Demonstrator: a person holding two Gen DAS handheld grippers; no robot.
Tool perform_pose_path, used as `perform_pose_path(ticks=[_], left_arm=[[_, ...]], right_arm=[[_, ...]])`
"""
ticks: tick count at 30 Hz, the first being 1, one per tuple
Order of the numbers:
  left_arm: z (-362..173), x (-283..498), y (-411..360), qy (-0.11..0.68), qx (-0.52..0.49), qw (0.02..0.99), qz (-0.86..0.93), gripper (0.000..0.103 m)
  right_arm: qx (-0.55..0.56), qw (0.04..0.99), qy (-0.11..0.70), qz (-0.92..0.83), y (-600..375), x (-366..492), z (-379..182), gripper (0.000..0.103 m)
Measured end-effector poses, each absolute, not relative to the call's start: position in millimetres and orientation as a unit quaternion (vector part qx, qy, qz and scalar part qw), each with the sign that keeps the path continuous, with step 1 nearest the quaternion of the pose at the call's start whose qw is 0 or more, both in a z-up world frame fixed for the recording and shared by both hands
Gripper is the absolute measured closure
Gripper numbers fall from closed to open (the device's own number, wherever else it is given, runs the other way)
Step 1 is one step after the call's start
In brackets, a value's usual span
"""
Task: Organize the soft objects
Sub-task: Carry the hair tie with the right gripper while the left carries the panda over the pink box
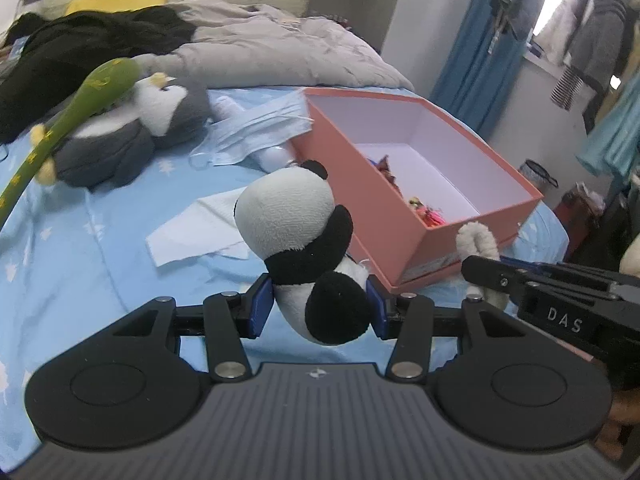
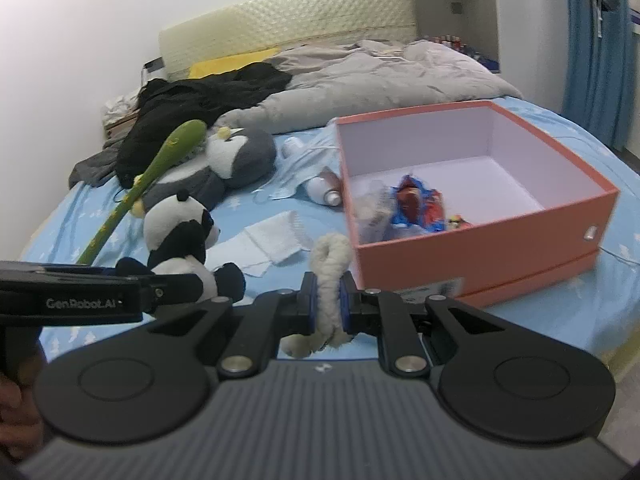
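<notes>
blue bedsheet [image 2: 560, 320], grey duvet [image 2: 380, 76] (rumpled), cream headboard [image 2: 288, 8]

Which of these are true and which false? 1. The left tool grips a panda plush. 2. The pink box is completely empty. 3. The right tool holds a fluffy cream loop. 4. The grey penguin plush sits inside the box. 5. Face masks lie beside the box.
1. True: the left tool is shut on the panda plush.
2. False: the pink box already holds a few small colourful items.
3. True: the right tool clamps the fluffy cream loop.
4. False: the grey penguin plush lies on the bed sheet.
5. True: the face masks lie there.
</notes>
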State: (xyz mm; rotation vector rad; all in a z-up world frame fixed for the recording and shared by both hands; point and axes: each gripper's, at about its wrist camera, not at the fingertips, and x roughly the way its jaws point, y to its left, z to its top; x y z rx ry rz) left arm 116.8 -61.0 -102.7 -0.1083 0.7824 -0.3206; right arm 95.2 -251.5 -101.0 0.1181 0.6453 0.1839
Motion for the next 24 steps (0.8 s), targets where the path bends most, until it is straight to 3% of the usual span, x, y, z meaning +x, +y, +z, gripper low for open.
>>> perform_pose_path(ticks=[17, 24], left_arm=[[-33.0, 167.4, -116.2, 0.311, -0.034, 0.923, -0.223, 0.049], [-13.9, 224.7, -138.5, 0.33, -0.053, 0.909, -0.25, 0.049]], right_arm=[[0.066, 0.963, 0.254, 0.053, -299.8, 128.8, -61.4, 0.088], [0.044, 0.962, 0.263, 0.059, -319.4, 175.8, -43.6, 0.087]])
